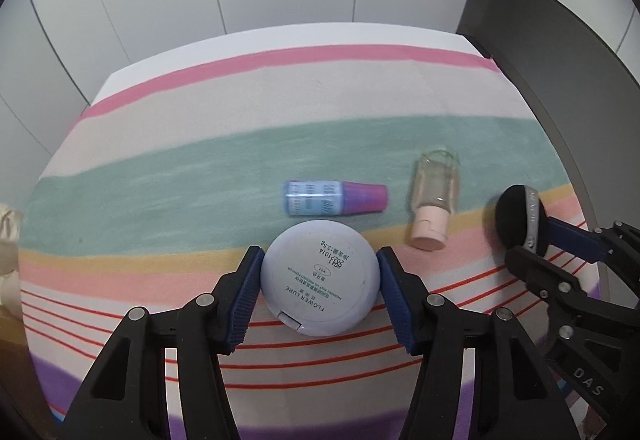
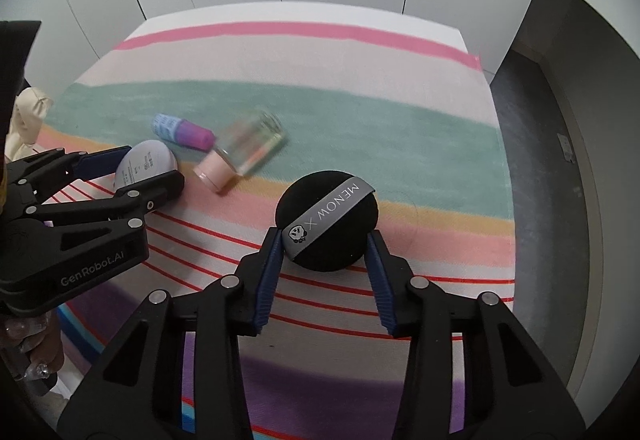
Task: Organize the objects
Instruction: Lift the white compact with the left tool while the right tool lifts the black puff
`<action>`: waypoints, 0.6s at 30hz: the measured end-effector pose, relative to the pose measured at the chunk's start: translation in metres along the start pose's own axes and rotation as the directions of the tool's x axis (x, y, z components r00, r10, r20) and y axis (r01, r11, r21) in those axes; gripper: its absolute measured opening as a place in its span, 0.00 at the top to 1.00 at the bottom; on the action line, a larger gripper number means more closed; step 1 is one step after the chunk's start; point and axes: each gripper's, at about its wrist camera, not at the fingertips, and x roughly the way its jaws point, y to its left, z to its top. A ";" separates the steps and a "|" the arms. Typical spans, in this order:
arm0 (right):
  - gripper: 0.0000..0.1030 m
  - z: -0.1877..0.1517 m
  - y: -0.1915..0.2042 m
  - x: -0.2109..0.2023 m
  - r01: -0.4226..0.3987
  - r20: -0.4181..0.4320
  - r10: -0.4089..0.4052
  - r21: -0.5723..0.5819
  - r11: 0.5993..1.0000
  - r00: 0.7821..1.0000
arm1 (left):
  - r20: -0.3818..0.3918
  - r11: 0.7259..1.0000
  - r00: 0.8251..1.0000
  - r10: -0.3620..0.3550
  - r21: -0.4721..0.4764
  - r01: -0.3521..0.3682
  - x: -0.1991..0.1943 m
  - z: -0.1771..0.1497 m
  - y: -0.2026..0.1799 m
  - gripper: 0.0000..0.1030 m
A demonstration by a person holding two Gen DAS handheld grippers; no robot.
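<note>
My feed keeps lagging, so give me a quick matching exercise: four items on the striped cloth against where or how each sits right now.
Things:
1. round pale-blue powder compact
2. round black powder puff with grey strap
3. small blue bottle with purple cap
4. clear glass bottle with pink cap

States:
A. lying free, cap pointing at the camera in the left wrist view
B. between the left gripper fingers
C. lying free on the green stripe
D. between the right gripper fingers

Pairs: 1-B, 2-D, 3-C, 4-A
</note>
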 end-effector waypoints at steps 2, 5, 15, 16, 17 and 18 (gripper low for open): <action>0.58 0.004 0.005 -0.007 0.001 0.011 -0.001 0.000 1.000 1.000 | 0.003 1.000 1.000 0.006 -0.002 -0.006 -0.006 0.003 0.003 0.44; 0.58 0.013 0.010 -0.020 -0.005 0.030 0.005 0.007 1.000 1.000 | 0.009 1.000 1.000 0.006 -0.005 -0.006 -0.019 0.009 0.009 0.44; 0.58 0.041 0.033 -0.086 -0.002 0.102 0.001 0.008 1.000 0.995 | 0.065 1.000 0.998 0.001 -0.001 -0.001 -0.086 0.033 0.029 0.44; 0.58 0.044 0.035 -0.093 0.000 0.108 -0.001 0.005 1.000 0.994 | 0.065 1.000 0.998 0.004 -0.007 -0.004 -0.093 0.035 0.032 0.44; 0.58 0.047 0.037 -0.101 0.004 0.114 -0.004 0.003 1.000 0.993 | 0.071 1.000 0.997 0.020 -0.012 -0.019 -0.102 0.037 0.034 0.44; 0.58 0.050 0.040 -0.111 0.007 0.122 -0.007 0.000 1.000 0.992 | 0.080 1.000 0.996 0.028 -0.016 -0.027 -0.111 0.039 0.036 0.44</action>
